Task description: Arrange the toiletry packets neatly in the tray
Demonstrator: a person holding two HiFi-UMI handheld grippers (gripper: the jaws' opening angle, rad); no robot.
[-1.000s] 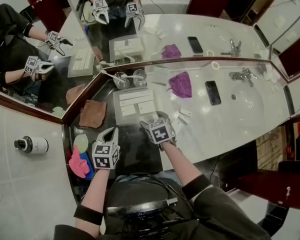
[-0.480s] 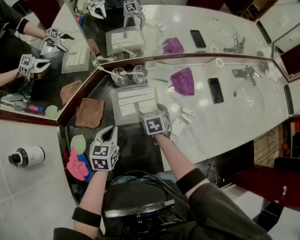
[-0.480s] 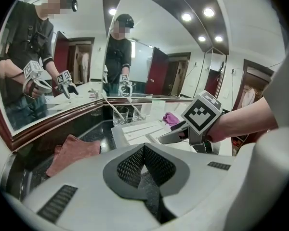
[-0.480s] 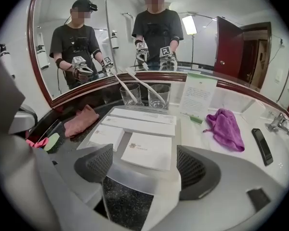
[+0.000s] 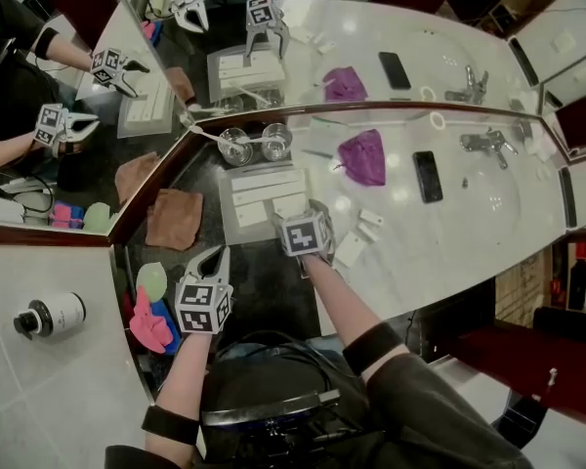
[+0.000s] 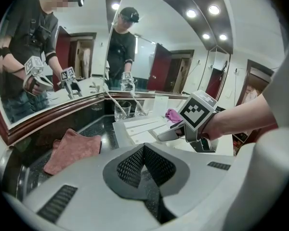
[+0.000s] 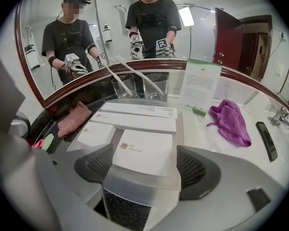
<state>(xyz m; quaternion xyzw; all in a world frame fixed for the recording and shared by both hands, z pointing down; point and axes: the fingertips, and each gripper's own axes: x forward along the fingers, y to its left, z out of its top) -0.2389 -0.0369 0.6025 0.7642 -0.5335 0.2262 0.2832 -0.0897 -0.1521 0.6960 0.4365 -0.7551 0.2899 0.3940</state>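
Observation:
A pale tray (image 5: 227, 182) sits on the dark counter and holds several white packets. Two long ones (image 7: 137, 110) lie at its far side and a small square one (image 7: 96, 134) at the left. My right gripper (image 7: 144, 166) hangs over the tray's near rim (image 7: 139, 184). Its jaws are open wide, having spread a little more in the last second. A square packet (image 7: 144, 153) lies flat in the tray between the pads, not pinched. My left gripper (image 6: 144, 150) is shut and empty over the dark counter, nearer me, with its tips (image 5: 215, 255) short of the tray.
Loose packets (image 5: 352, 249) lie on the white counter right of the tray. Two glasses (image 5: 236, 147) and a card sign (image 7: 202, 86) stand behind it. A purple cloth (image 5: 363, 156), phone (image 5: 428, 176) and faucet (image 5: 485, 145) are further right. A brown cloth (image 5: 178, 219) is left.
My right gripper has come closer to the tray and lower, its marker cube now at the near rim. The left gripper has barely shifted.

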